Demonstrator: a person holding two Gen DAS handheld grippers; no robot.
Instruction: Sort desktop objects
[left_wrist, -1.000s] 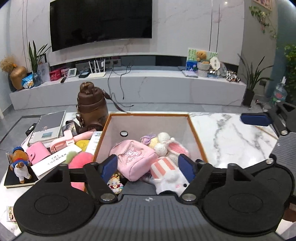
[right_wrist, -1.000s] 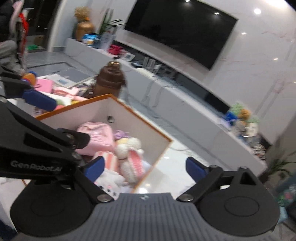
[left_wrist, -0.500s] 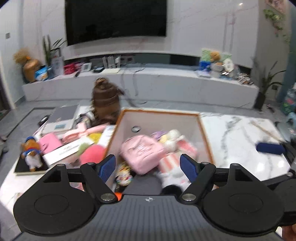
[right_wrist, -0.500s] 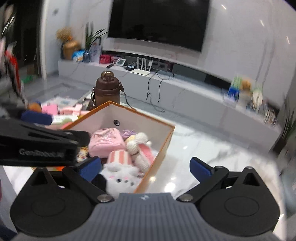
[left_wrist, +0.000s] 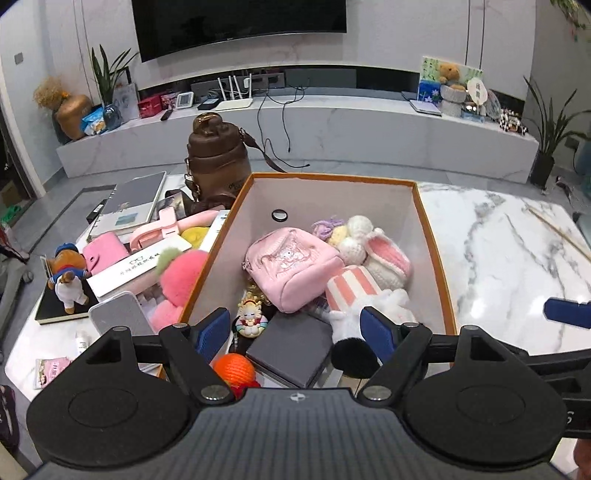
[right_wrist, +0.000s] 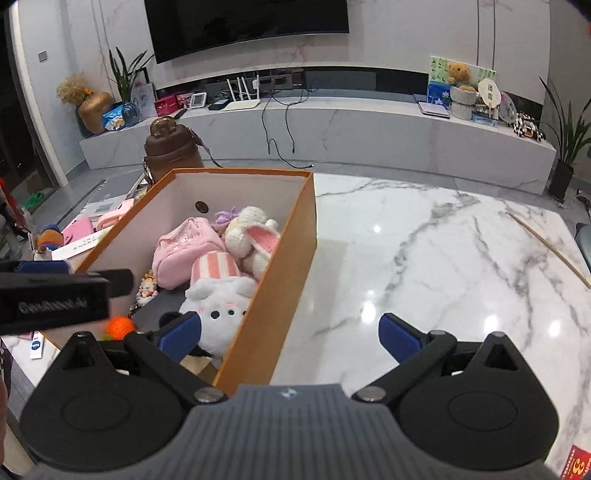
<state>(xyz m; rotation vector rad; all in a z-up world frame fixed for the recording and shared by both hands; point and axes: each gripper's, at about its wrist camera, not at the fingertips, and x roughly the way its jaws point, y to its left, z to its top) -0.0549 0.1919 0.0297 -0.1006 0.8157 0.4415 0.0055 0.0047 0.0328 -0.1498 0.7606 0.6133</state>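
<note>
An orange box (left_wrist: 430, 236) with a white inside stands on the marble table (right_wrist: 443, 258). It holds a pink bag (left_wrist: 291, 266), a crochet bunny (left_wrist: 380, 254), a striped plush (right_wrist: 216, 266), a white plush (right_wrist: 221, 306), a small figurine (left_wrist: 251, 317), a grey case (left_wrist: 291, 347) and an orange ball (left_wrist: 234, 369). My left gripper (left_wrist: 293, 334) hovers open over the box's near end, with nothing between its pads. Just to its right, my right gripper (right_wrist: 290, 334) hangs open above the box's right wall (right_wrist: 284, 280), also holding nothing.
Left of the box lie a brown bottle (left_wrist: 214, 162), a notebook (left_wrist: 129, 203), a pink wallet (left_wrist: 105, 254), a fluffy pink ball (left_wrist: 177, 280), a bear figure (left_wrist: 68, 280) and a phone (left_wrist: 118, 317). Bare marble spreads right of the box. A TV bench runs behind.
The right view has rolled level and swung right, so the box now sits to its left. The left gripper has tipped down, showing the orange ball and grey case at the box's near end.
</note>
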